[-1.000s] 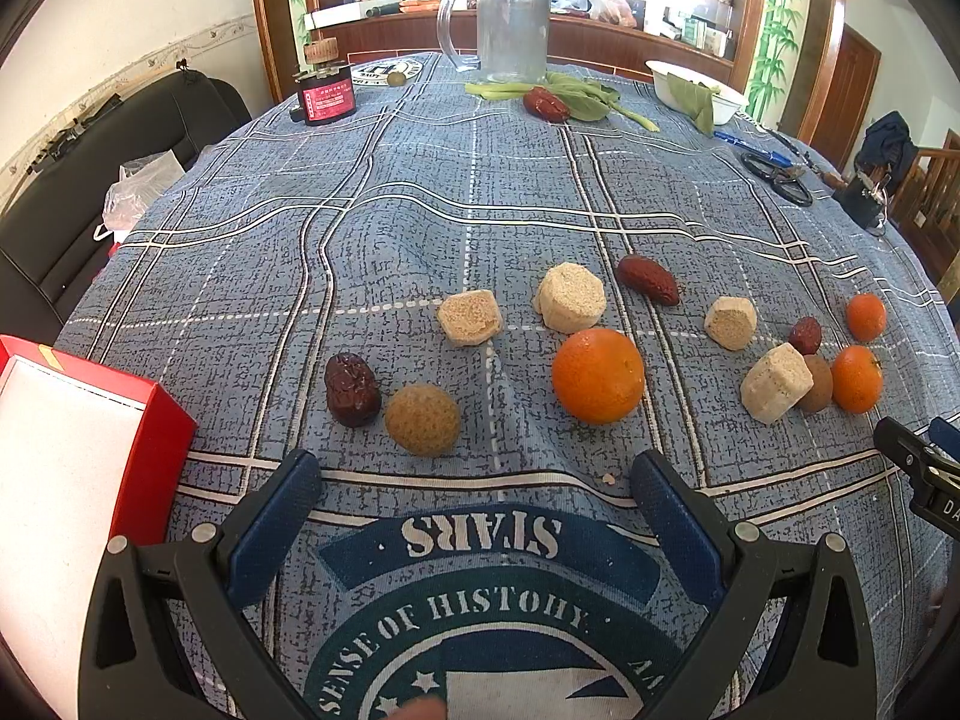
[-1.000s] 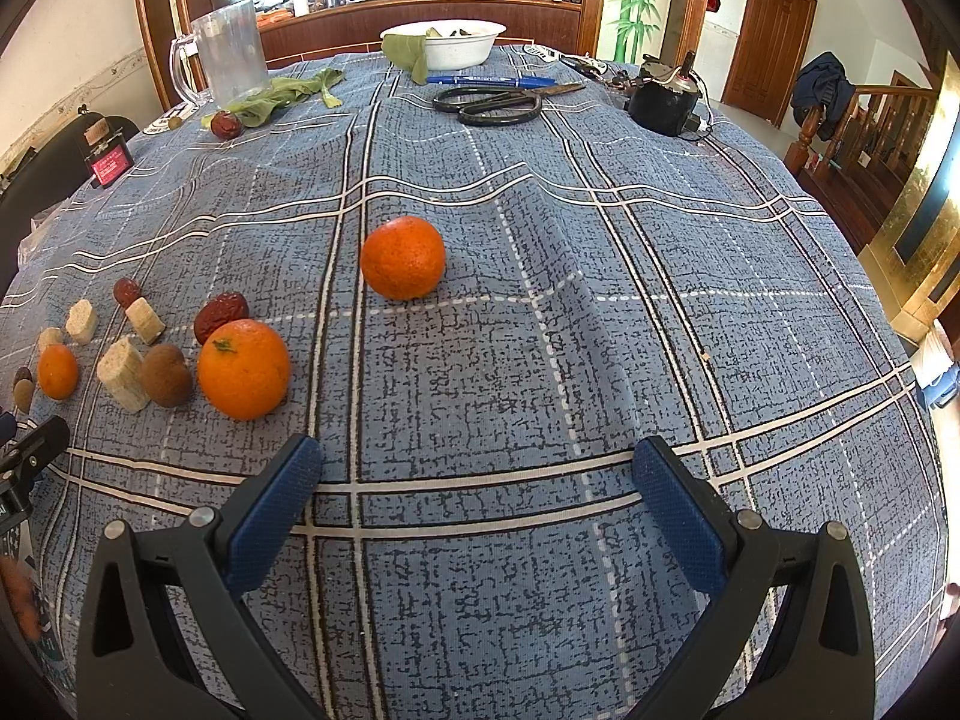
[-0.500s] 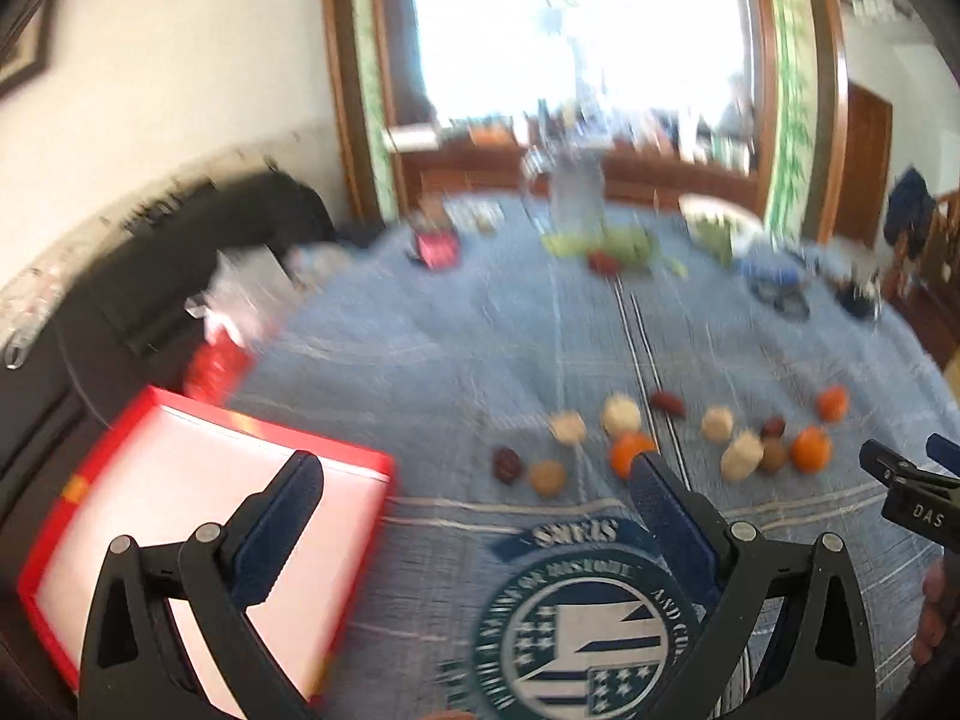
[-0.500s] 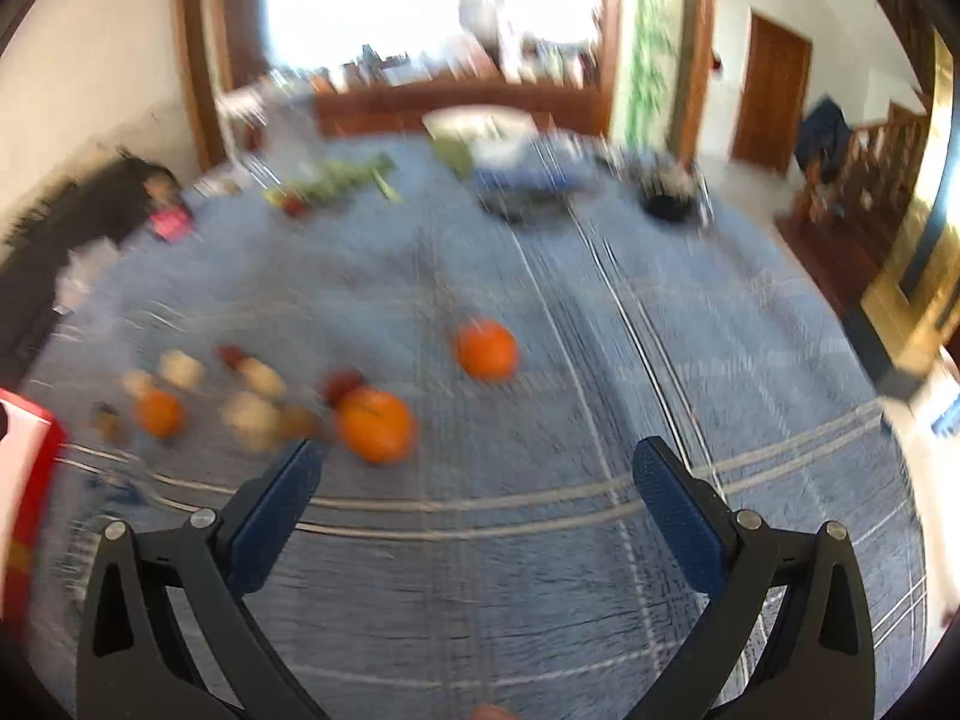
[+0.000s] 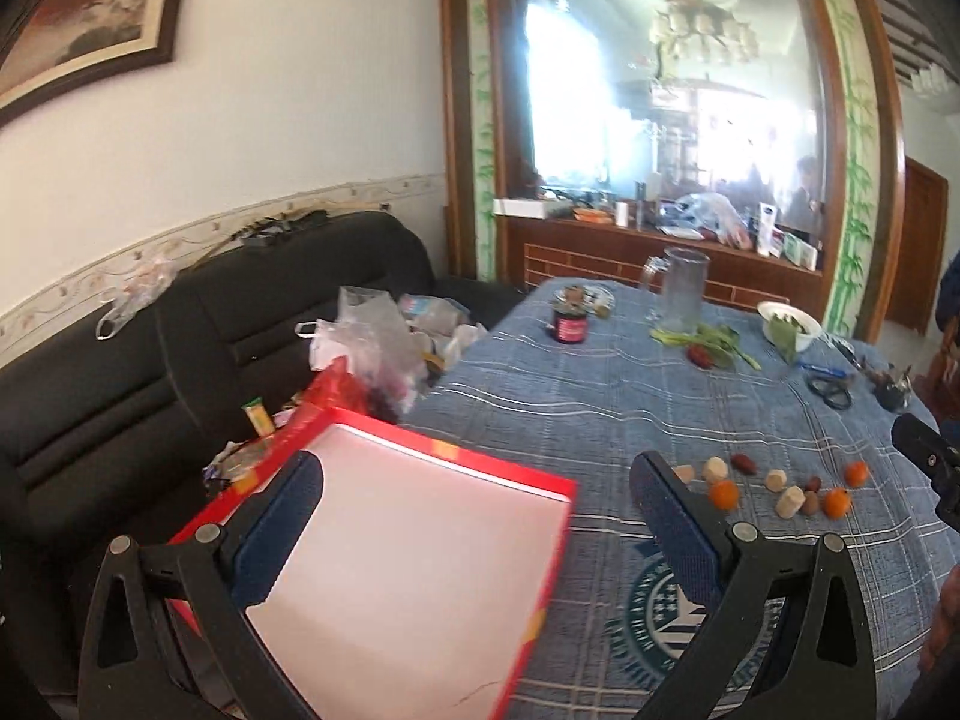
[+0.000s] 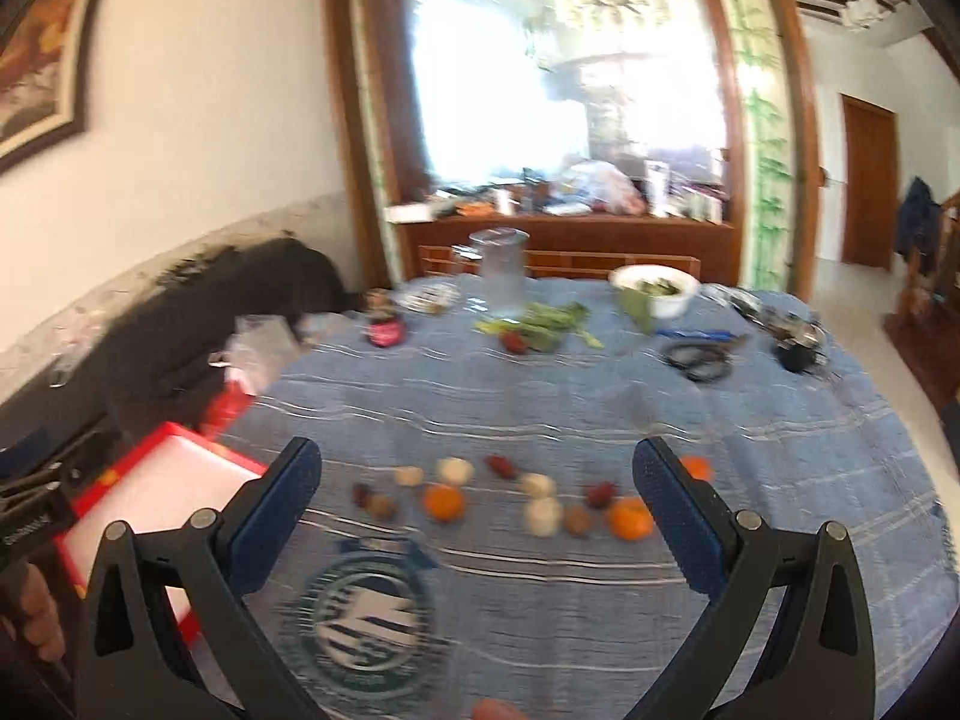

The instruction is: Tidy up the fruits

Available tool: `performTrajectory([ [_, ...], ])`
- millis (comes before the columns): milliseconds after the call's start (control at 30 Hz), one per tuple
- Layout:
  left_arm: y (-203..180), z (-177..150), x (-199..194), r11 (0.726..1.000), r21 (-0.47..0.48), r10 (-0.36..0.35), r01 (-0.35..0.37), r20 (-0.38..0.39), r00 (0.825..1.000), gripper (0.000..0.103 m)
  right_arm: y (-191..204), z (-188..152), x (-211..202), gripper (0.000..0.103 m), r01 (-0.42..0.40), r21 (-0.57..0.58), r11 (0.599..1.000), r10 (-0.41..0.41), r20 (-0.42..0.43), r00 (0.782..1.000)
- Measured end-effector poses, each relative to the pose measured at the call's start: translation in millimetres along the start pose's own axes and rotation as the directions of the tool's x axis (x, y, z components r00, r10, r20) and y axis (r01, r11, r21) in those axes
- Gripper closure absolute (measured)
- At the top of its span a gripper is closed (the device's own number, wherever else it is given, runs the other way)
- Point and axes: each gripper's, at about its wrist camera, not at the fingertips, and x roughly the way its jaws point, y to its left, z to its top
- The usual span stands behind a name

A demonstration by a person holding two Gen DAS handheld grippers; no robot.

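**Sorting Not Yet Begun: Box Empty, Fruits in a Row**

At the left edge of the tabletop (image 5: pixel 600 396) a red box (image 5: pixel 420 546) is seen, its white inside bare. The left gripper (image 5: pixel 474 516) is held above it, spread wide and carrying nothing. To the right, the fruits (image 6: pixel 516 498) lie scattered in a loose row on the blue cloth: tangerines (image 6: pixel 444 502), dark dates (image 6: pixel 501 465) and pale chunks (image 6: pixel 543 517). The right gripper (image 6: pixel 477 516) is raised over them, likewise spread and empty. No fruit is judged to have been moved yet; everything remains to be done.

The sofa (image 5: pixel 180 360) with its plastic bags is shown clearly only by the left view; the right view is blurred but takes in the whole row of fruits.
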Motion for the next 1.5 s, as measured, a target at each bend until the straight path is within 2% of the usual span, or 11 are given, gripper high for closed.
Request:
performTrajectory([
  [133, 17.9, -0.8, -11.2, 0.999, -0.025, 0.041, -0.040, 0.020, 0.999, 0.001, 32.4, -1.3, -8.1, 0.000, -0.020, -0.072, 0.997, 0.025, 0.069, 0.997],
  [267, 29.9, 1.2, -17.4, 0.997, -0.049, 0.065, -0.063, 0.033, 0.997, 0.001, 57.8, -3.3, -8.4, 0.000, -0.040, -0.129, 0.991, 0.051, 0.087, 0.995],
  [433, 37.2, 2.8, -20.9, 0.995, -0.063, 0.080, -0.077, 0.044, 0.996, 0.001, 68.5, -3.6, -16.6, 0.000, -0.049, -0.157, 0.986, 0.067, 0.114, 0.991],
  [1500, 21.1, 2.0, -24.6, 0.996, -0.004, 0.089, -0.089, 0.046, 0.995, 0.001, 44.7, -1.5, -21.2, 0.000, -0.015, -0.131, 0.991, 0.031, 0.117, 0.993],
])
